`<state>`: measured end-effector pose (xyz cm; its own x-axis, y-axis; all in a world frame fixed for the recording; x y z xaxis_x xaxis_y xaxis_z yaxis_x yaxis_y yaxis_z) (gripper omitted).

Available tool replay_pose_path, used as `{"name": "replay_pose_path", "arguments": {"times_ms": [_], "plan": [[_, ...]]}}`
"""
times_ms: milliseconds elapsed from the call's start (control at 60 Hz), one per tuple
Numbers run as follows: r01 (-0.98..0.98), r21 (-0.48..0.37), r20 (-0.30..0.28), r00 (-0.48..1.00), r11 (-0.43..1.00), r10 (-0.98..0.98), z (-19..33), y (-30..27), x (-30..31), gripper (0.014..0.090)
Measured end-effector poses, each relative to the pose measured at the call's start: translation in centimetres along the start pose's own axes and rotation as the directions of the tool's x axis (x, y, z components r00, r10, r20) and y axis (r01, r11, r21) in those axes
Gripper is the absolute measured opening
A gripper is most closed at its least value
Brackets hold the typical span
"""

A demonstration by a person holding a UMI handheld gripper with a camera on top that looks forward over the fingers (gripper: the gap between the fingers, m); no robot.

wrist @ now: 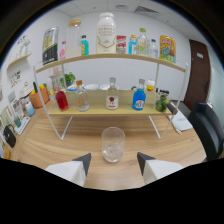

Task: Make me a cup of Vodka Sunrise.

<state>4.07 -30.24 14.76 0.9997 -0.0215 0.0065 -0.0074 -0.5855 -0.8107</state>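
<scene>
A white-walled room held a pale wooden desk point(60, 145) with a two-tier wire-framed shelf point(107, 111) standing on it. The upper tier carried a row of bottles and cartons, a large white bottle point(106, 33) among them. On the lower tier stood a bottle of red liquid point(61, 98), a clear bottle point(82, 97), a clear bottle with a red label point(112, 95) and a blue bottle point(139, 97). In front of the shelf, an empty-looking clear glass point(112, 144) rested on the desk, just ahead of the tongs point(114, 163). The tongs were spread wide and held nothing, the glass standing near the gap between their tips.
</scene>
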Motion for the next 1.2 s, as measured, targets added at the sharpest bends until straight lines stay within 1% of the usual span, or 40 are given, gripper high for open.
{"name": "replay_pose_path", "arguments": {"times_ms": [267, 350, 417, 533, 600, 667, 833, 983, 1067, 1150, 1200], "plan": [[0.004, -0.003, -0.034, 0.999, 1.000, -0.004, -2.0, 1.7, -0.6, 0.0853], [-0.005, -0.004, -0.027, 1.000, 1.000, 0.005, -2.7, 2.8, -2.2, 0.0850], [-0.024, 0.009, 0.000, 1.000, 1.000, 0.024, -3.0, 3.3, -4.4, 0.0849], [-0.050, 0.079, 0.047, 0.998, 0.996, 0.047, -2.8, 2.1, -8.9, 0.0852], [-0.053, 0.145, 0.073, 0.996, 0.988, 0.043, -2.2, 0.3, -11.2, 0.0853], [-0.050, 0.205, 0.086, 0.996, 0.977, 0.033, -1.2, -1.9, -13.0, 0.0855], [-0.058, 0.289, 0.112, 0.993, 0.956, 0.026, 2.7, -7.2, -16.4, 0.0856], [-0.060, 0.340, 0.113, 0.993, 0.938, 0.022, 6.3, -11.0, -17.9, 0.0851], [-0.062, 0.350, 0.108, 0.994, 0.935, 0.026, 8.2, -12.3, -18.3, 0.0824], [-0.044, 0.363, 0.089, 0.996, 0.931, 0.013, 10.2, -13.3, -18.4, 0.0761], [-0.028, 0.364, 0.082, 0.997, 0.931, -0.002, 11.0, -13.7, -18.4, 0.0706]]}}
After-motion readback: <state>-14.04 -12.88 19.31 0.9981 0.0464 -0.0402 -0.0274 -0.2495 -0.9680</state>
